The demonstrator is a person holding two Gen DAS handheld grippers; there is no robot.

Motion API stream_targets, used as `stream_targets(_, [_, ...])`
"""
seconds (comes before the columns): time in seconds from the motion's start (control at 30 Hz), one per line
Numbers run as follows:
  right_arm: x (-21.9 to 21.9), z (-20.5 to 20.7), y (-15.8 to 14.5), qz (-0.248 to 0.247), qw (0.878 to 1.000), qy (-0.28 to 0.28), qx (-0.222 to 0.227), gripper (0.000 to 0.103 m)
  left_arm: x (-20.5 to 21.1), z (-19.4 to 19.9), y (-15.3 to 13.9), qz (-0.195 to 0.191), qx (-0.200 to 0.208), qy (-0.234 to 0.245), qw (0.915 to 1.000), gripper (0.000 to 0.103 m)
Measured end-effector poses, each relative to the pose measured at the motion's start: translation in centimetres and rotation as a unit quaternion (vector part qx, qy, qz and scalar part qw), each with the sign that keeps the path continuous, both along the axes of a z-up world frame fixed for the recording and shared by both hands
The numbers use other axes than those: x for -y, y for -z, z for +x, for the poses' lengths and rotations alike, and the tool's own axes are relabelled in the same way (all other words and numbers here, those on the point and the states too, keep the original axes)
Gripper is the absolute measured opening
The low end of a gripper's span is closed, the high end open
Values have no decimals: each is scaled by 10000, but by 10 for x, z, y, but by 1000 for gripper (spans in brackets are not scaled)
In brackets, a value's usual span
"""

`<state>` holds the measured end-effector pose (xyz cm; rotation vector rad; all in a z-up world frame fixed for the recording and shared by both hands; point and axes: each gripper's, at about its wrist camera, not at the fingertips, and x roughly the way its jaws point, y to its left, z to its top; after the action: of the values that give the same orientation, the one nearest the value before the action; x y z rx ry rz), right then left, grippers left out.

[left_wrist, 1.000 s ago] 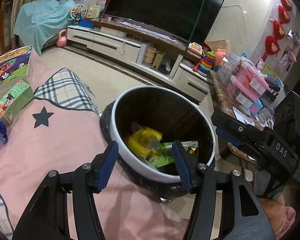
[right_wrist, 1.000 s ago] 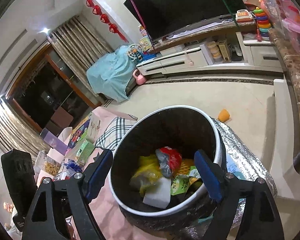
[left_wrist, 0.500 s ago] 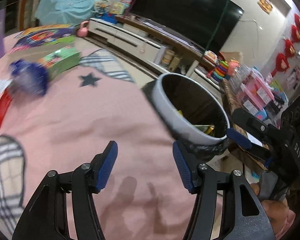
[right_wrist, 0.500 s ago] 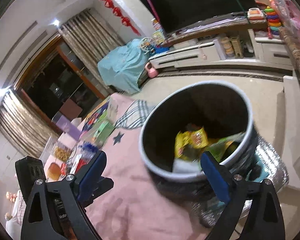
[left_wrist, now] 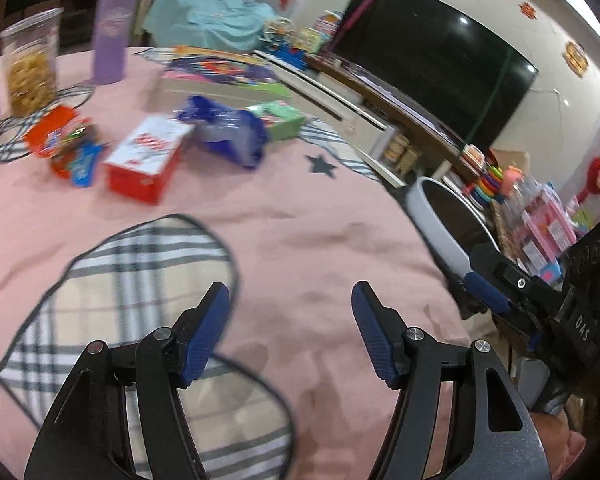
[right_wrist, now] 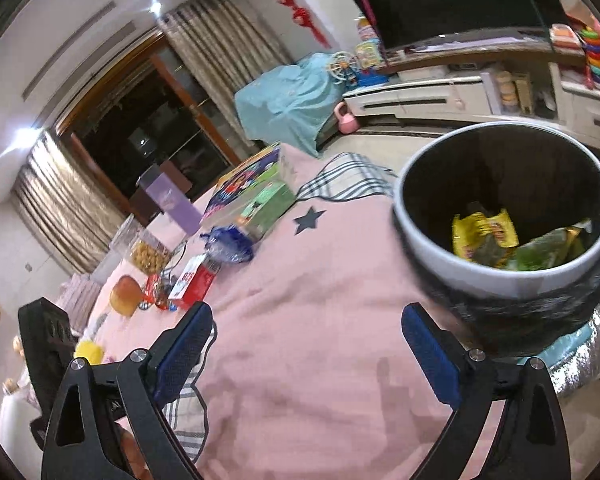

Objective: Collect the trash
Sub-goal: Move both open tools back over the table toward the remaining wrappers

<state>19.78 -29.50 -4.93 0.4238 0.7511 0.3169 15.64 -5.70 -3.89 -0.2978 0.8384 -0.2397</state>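
Blue crinkled plastic, a spent wrapper (left_wrist: pixel 227 132), lies on the pink cloth (left_wrist: pixel 308 240) beside a red-and-white carton (left_wrist: pixel 147 158) and a heap of small snack packets (left_wrist: pixel 69 148), well apart from both tools. The left gripper (left_wrist: pixel 289 330) hovers empty over the cloth, jaws spread wide; the right gripper (right_wrist: pixel 306 356) is likewise agape with nothing in it. The bin (right_wrist: pixel 504 280), already holding yellow and green wrappers, sits at the table's edge. I'd reach for the blue wrapper first, coming in low and pinching a raised fold, since thin film slips.
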Motion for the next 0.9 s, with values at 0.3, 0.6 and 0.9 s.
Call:
stream_targets(0.3, [-41,4,10,-169,9992,-344,-91,97,-53,-9,11,-16,-118,-533,9985,65])
stream_targets(0.6, [-75,13,12,-249,9974,-675,-81,97,-84,-8,15,-10,-173,-815,9965,65])
stream_targets(0.9, [-103,32,14,-545,9934,-1009,-65,97,-109,3,19,0,-264,-1047,9942,67])
